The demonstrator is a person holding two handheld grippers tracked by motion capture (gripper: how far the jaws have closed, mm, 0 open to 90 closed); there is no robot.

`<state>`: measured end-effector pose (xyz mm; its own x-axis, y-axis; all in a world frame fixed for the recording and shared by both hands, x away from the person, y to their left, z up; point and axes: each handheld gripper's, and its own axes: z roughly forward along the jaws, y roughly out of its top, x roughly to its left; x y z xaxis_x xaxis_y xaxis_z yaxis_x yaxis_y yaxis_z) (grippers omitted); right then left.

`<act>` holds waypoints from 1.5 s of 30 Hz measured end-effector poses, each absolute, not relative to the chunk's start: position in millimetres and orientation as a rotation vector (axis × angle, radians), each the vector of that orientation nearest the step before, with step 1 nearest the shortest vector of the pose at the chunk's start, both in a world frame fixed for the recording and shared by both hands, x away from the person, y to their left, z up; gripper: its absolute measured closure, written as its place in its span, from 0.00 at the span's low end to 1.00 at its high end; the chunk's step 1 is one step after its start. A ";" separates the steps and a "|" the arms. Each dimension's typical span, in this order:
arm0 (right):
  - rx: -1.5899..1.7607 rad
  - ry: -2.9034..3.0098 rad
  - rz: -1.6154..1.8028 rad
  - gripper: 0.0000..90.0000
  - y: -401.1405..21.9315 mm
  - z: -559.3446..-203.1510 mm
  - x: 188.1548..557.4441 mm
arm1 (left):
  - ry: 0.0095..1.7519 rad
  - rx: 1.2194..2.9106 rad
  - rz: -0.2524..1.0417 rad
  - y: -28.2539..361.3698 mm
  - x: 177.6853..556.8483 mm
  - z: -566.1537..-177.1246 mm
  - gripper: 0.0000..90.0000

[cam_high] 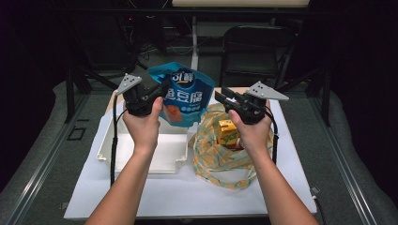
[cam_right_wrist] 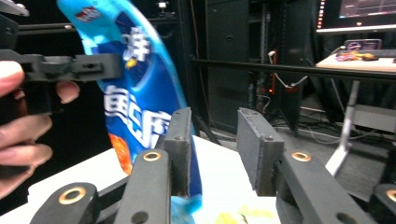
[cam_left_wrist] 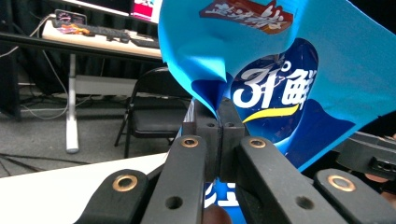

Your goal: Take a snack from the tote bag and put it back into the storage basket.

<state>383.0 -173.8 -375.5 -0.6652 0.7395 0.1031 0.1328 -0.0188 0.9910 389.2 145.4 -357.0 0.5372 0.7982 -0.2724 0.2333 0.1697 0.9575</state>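
Blue pouch (cam_high: 184,93) held upright above white bin (cam_high: 141,150), pinched at its edge by clenched left gripper (cam_left_wrist: 219,116); right gripper (cam_right_wrist: 215,149) released (jaws apart), just beside pouch's right edge.

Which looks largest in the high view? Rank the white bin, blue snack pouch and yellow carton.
1. white bin
2. blue snack pouch, though it is held up nearer the camera
3. yellow carton, partly hidden

Blue pouch (cam_left_wrist: 280,70) cut off at top and right edges; lower corner hidden behind left gripper (cam_left_wrist: 218,135) jaws.
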 end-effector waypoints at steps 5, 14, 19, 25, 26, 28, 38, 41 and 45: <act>0.933 1.781 1.729 0.68 -185.7 -378.2 378.4 | 0.985 1.350 0.492 156.9 386.5 -357.6 1.00; 0.968 1.768 1.664 0.63 -207.5 -390.5 368.6 | 0.974 1.329 0.503 172.5 377.3 -350.8 1.00; 0.992 1.763 1.630 0.59 -219.3 -400.9 362.4 | 0.999 1.327 0.515 184.3 376.5 -358.1 1.00; 1.024 1.757 1.586 0.53 -229.4 -414.3 355.3 | 1.040 1.317 0.515 201.0 378.0 -371.6 1.00; 1.027 1.755 1.589 0.53 -230.5 -416.6 354.3 | 1.048 1.311 0.515 203.2 378.0 -373.7 1.00; 1.040 1.746 1.585 0.52 -232.9 -420.4 351.6 | 1.058 1.313 0.523 207.2 377.9 -377.7 1.00; 1.094 1.737 1.569 0.52 -243.4 -438.2 342.8 | 1.101 1.271 0.495 230.1 379.2 -402.9 1.00; 1.116 1.728 1.570 0.52 -246.0 -445.1 340.4 | 1.121 1.250 0.484 238.2 382.8 -416.3 1.00; 1.137 1.716 1.581 0.53 -247.7 -455.7 336.7 | 1.135 1.243 0.501 251.2 387.7 -433.3 1.00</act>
<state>336.7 -247.7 -455.7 -0.4987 0.8535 0.1514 0.2209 -0.0438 0.9743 387.7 251.2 -433.3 0.4092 0.8219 -0.3964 0.2612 0.3108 0.9139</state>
